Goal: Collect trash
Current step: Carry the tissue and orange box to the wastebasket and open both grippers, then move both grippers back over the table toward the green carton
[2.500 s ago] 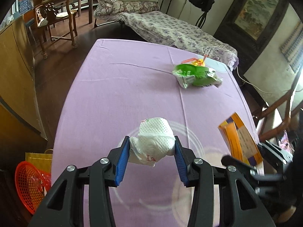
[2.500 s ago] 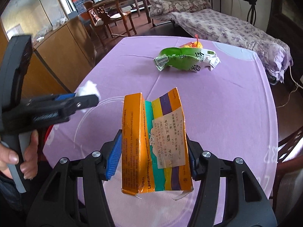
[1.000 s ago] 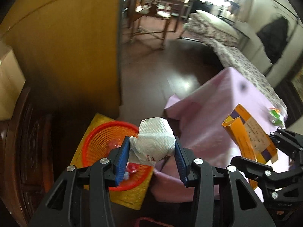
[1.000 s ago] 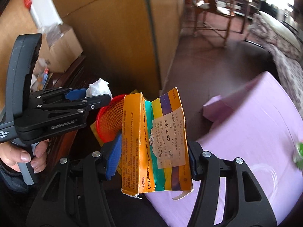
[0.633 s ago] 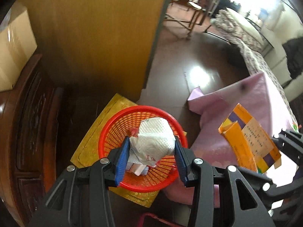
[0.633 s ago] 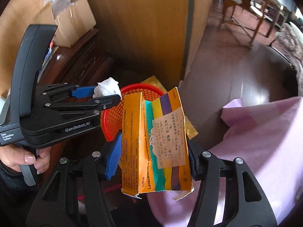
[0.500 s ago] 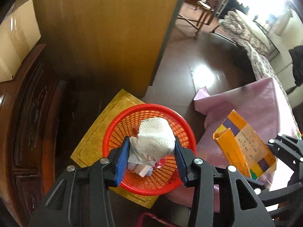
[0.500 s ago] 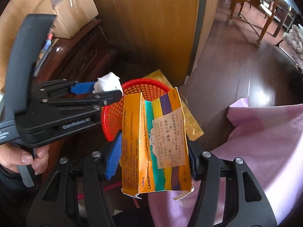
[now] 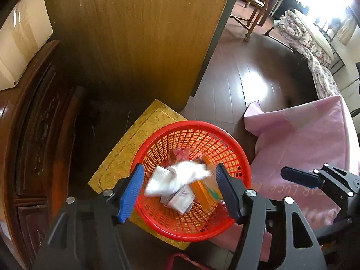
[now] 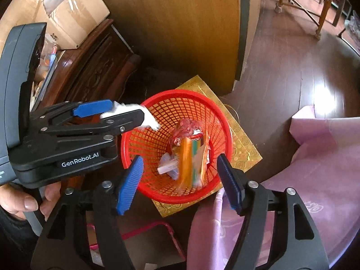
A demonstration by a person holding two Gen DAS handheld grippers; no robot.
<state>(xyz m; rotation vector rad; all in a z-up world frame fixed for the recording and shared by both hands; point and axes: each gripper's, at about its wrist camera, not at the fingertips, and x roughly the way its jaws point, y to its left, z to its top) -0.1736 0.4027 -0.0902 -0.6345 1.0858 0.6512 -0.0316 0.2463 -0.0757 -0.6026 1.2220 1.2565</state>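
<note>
A red mesh basket (image 9: 157, 139) stands on the floor below both grippers and also shows in the right wrist view (image 10: 153, 103). My left gripper (image 9: 180, 191) is open above it. The white crumpled tissue (image 9: 177, 177) is blurred and loose between its fingers, falling toward the basket; in the right wrist view the tissue (image 10: 150, 121) shows just beyond the left gripper's fingers (image 10: 126, 118). My right gripper (image 10: 178, 182) is open. The orange carton (image 10: 191, 159) is blurred, dropping into the basket among other wrappers.
The basket sits on a flat yellow box (image 9: 126, 153). A wooden cabinet panel (image 9: 135, 33) rises behind it and dark carved furniture (image 9: 33, 123) stands at the left. The pink tablecloth (image 9: 303, 139) hangs at the right. Cardboard boxes (image 10: 74, 13) sit on the furniture.
Both grippers swung from the table to above the red basket. Both have now opened: the tissue and the orange carton have left the fingers and are falling into the basket.
</note>
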